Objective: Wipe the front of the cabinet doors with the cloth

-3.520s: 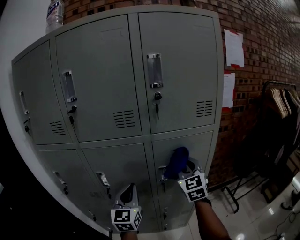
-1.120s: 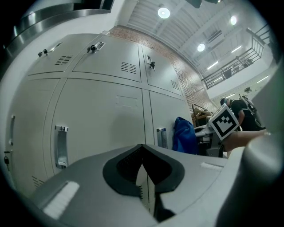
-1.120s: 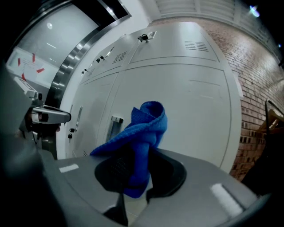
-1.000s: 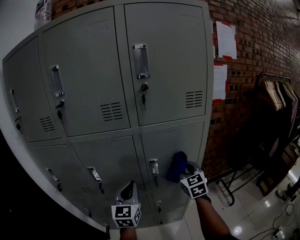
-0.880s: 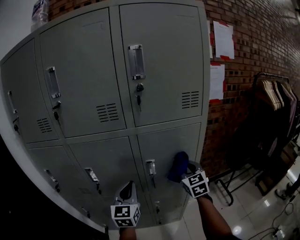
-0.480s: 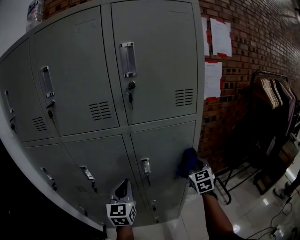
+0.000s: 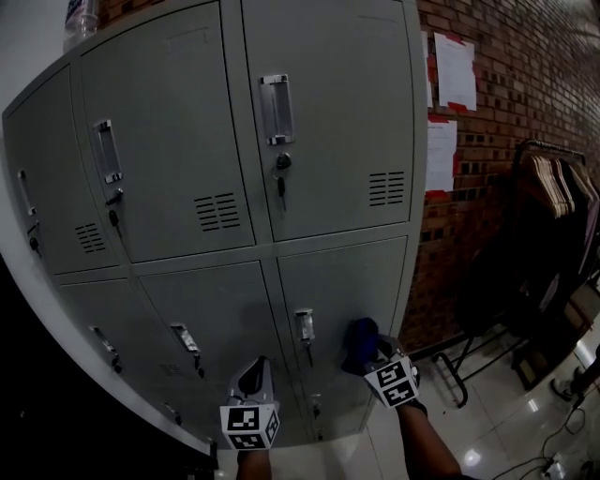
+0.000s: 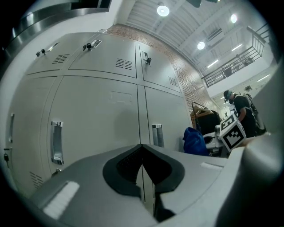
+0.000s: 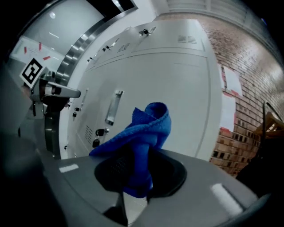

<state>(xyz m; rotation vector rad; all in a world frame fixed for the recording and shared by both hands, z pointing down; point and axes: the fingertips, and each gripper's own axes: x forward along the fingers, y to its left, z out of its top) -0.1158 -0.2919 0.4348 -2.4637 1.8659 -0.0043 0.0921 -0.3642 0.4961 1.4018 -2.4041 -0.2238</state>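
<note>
A grey metal cabinet (image 7: 328, 141) with two rows of locker doors fills the head view. My right gripper (image 7: 370, 354) is shut on a bunched blue cloth (image 7: 360, 339), which rests against the lower right door (image 7: 352, 281), right of its handle (image 7: 305, 325). In the right gripper view the blue cloth (image 9: 142, 133) sticks up from my right gripper (image 9: 135, 177) in front of that door (image 9: 177, 97). My left gripper (image 7: 253, 380) is shut and empty, held low before the lower middle door (image 7: 220, 323). Its closed jaws show in the left gripper view, left gripper (image 8: 143, 168).
A brick wall (image 7: 506, 141) with pinned papers (image 7: 441, 155) stands right of the cabinet. A clothes rack (image 7: 553, 225) with hangers stands further right on a glossy tiled floor (image 7: 506, 441). A plastic bottle (image 7: 80, 14) sits on the cabinet top. A person (image 8: 242, 113) stands far off.
The right gripper with the cloth has slid left and slightly down across the lower right door, toward the handle. The head view has swung a little. The left gripper has barely moved.
</note>
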